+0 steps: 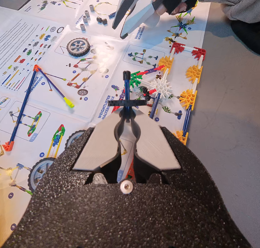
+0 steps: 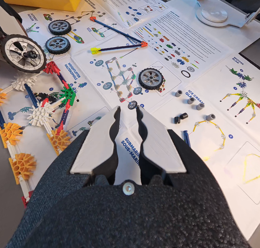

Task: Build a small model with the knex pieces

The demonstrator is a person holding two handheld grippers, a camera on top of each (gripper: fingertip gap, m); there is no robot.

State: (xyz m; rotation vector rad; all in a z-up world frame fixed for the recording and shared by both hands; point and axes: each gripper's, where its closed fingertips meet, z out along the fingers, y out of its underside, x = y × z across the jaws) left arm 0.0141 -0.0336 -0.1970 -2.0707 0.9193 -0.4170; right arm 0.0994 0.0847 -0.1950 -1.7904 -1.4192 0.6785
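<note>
The left tool (image 1: 127, 115) is pinching a blue rod (image 1: 127, 92) carrying a wheel (image 2: 23, 53), hovering over the part-built frame (image 1: 182, 78) on the instruction sheet (image 2: 161, 128). Rightward, the right tool (image 2: 128, 108) is hanging spread and empty; spare wheels (image 2: 151, 78) and grey spacers (image 2: 191, 100) are lying loose.

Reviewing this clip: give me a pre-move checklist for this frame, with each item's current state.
1. Left gripper shut on thin blue plastic rod: ok.
2. Black-tyred grey wheel threaded on that rod, black cap at its tip: ok.
3. Right gripper open, empty: ok.
4. Held wheel clear of the multicoloured rod-and-connector frame: cannot tell.
5. Frame lying on the white printed instruction sheet: ok.
</note>
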